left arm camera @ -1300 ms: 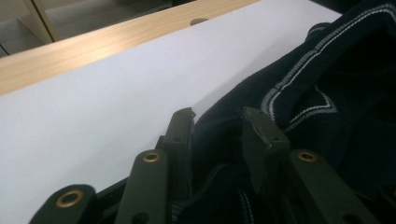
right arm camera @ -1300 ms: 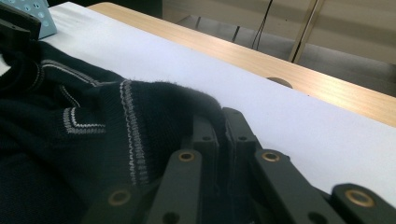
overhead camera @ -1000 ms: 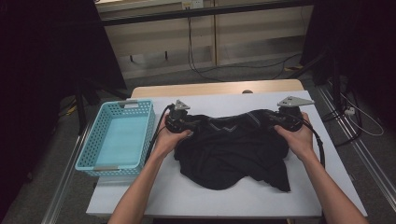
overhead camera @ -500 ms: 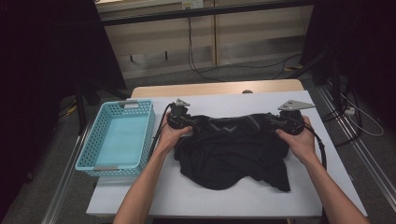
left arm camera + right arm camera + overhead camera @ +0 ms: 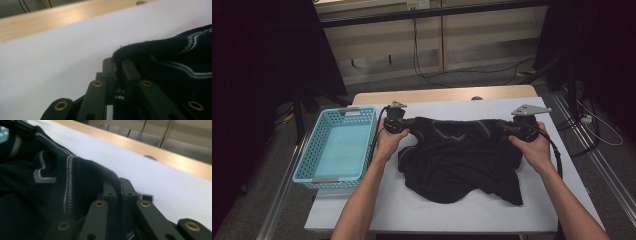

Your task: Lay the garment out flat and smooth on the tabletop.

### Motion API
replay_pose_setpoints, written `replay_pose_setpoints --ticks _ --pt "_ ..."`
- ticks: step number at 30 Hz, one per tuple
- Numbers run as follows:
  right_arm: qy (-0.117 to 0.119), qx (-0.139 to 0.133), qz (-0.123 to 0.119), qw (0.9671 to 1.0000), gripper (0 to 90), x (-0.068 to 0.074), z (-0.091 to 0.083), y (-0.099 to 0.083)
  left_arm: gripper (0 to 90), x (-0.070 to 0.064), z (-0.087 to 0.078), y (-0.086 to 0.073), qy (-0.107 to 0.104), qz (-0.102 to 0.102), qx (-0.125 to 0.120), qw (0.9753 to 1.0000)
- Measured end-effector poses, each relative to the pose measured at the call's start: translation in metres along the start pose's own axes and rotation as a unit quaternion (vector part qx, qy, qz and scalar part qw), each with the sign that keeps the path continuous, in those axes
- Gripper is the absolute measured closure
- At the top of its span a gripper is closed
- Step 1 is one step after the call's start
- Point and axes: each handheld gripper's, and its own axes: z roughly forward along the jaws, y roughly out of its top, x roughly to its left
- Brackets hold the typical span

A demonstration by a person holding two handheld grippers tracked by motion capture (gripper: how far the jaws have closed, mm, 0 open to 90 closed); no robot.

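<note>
Both grippers have shifted slightly nearer. Left gripper [image 5: 398,125] and right gripper [image 5: 520,129] each clamp the far edge of the black garment [image 5: 459,160] on the table [image 5: 422,210].

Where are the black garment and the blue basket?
black garment [image 5: 462,160], high view, middle of the cloth.
blue basket [image 5: 307,160], high view, left wall.

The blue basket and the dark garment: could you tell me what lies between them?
In the high view, the left claw and the hand holding it lie between the basket and the garment.
</note>
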Motion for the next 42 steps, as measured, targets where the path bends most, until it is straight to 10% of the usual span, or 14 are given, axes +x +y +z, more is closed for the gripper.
replay_pose_setpoints --ticks 22,35,42 --pt "-0.049 0.002 0.007 0.9988 81.1 -0.040 0.078 0.047 82.3 0.028 0.002 0.029 0.062 0.003 0.008 0.9980" --pt "-0.081 0.034 0.025 0.9958 41.1 -0.048 0.093 0.030 62.1 0.019 0.015 0.024 0.070 0.010 0.030 0.9970" --pt "-0.087 0.036 0.022 0.9954 40.8 -0.051 0.092 0.030 55.8 0.013 0.020 0.020 0.064 0.015 0.039 0.9971"
